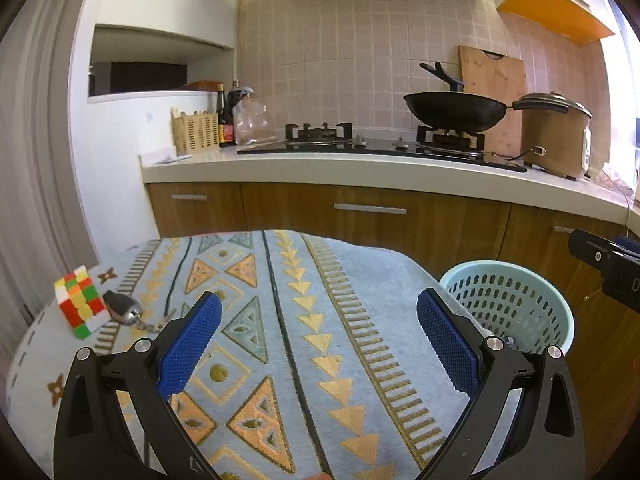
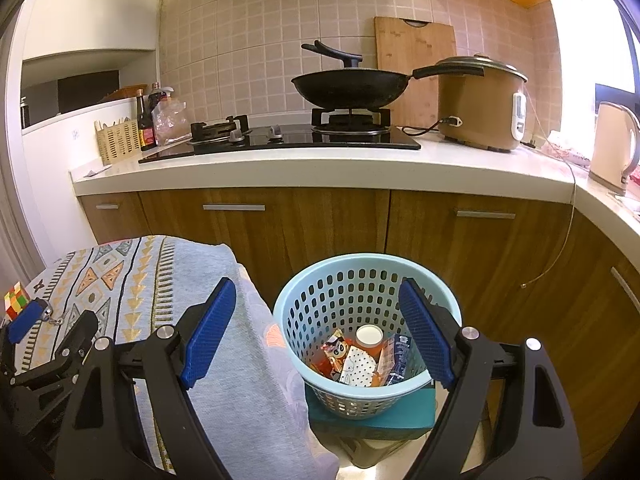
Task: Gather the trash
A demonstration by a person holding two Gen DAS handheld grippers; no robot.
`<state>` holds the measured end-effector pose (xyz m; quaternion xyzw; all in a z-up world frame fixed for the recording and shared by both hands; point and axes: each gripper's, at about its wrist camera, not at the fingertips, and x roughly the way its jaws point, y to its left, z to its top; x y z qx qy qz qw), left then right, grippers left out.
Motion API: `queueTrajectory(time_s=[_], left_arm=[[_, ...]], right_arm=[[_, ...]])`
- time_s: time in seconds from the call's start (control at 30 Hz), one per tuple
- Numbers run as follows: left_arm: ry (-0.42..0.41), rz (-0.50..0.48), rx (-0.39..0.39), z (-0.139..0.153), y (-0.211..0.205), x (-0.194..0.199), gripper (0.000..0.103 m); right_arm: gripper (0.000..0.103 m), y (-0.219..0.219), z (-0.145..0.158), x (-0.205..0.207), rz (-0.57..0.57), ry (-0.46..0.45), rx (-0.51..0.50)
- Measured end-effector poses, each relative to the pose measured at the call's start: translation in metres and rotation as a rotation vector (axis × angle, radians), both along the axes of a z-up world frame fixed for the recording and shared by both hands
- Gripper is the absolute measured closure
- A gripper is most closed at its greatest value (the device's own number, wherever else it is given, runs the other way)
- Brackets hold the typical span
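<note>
The left claw is held wide open above the patterned cloth covering the surface; nothing is gripped between its 2 blue pads. A colour cube and a key fob on a chain are seen lying on the cloth at 10 o'clock from the claw, touching each other.

The right claw is likewise spread wide and empty, positioned over the cloth's edge and the light-blue basket. The basket is set just beside the covered surface, on a teal box. The trash is contained in the basket: several wrappers and a white-capped bottle, at 1 o'clock within the claw's span.
</note>
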<state>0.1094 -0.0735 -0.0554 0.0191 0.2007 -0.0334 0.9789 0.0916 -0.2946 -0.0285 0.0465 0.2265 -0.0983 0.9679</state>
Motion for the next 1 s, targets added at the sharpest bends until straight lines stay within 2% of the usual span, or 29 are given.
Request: queueTrajectory(time_s=[0.17,0.4,0.53,0.63,0.7,0.9,1.0], left_arm=[[0.026,-0.01,-0.022,0.017,0.002,-0.005,0.008],[0.018,0.011,-0.049,0.033,0.016,-0.019,0.008],[0.01,0.045,-0.039,0.037,0.022,-0.028,0.008],[0.004,0.043,-0.051,0.041,0.025,-0.034,0.007],[-0.006,0.03,-0.032,0.043,0.023,-0.039,0.007],[0.075,0.006,-0.063,0.042,0.028,-0.039,0.007],[0.07,0.014,-0.07,0.043,0.033,-0.041,0.007]], right_arm=[[0.024,-0.002,0.006,-0.003,-0.003,-0.013,0.003],[0.024,0.003,0.014,-0.013,0.007,-0.029,-0.001],[0.024,0.007,0.018,-0.021,0.017,-0.041,-0.01],[0.024,0.009,0.023,-0.026,0.023,-0.05,-0.014],[0.024,0.011,0.025,-0.03,0.027,-0.053,-0.016],[0.022,0.011,0.028,-0.037,0.021,-0.05,-0.02],[0.022,0.011,0.03,-0.04,0.016,-0.051,-0.023]])
